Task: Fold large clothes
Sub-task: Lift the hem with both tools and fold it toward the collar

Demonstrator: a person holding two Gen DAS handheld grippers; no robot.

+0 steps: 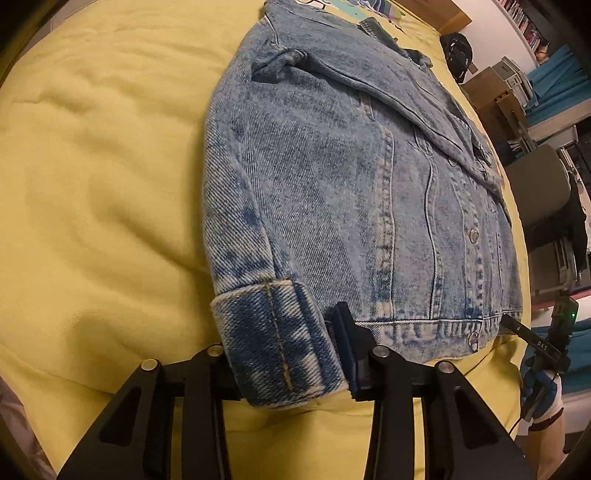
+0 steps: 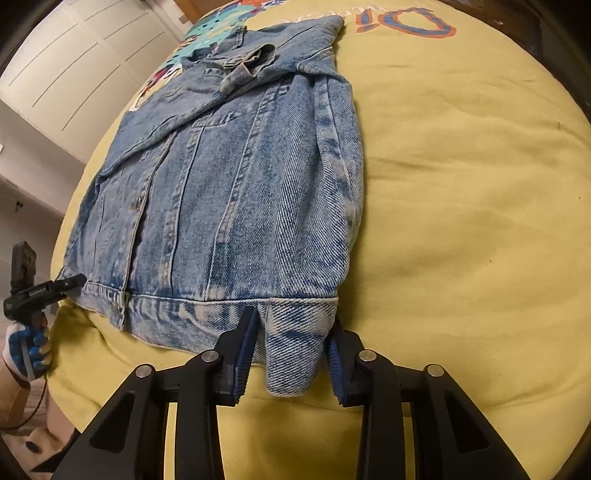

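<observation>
A blue denim jacket (image 1: pixel 351 184) lies front up on a yellow blanket (image 1: pixel 92 166), its sleeves folded in over the body. My left gripper (image 1: pixel 284 354) is open, its jaws standing on either side of the left sleeve cuff (image 1: pixel 280 339) at the hem. My right gripper (image 2: pixel 291 350) is open, its jaws on either side of the jacket's right hem corner (image 2: pixel 295 350). The jacket also shows in the right wrist view (image 2: pixel 229 177). Each gripper shows in the other's view, at the hem's opposite end: the right gripper (image 1: pixel 517 328), the left gripper (image 2: pixel 74 280).
The yellow blanket (image 2: pixel 461 184) carries a colourful print near the collar end (image 2: pixel 406 22). Cardboard boxes (image 1: pixel 495 96) and a chair (image 1: pixel 539 184) stand beside the bed. White cupboard doors (image 2: pixel 74 62) stand on the other side.
</observation>
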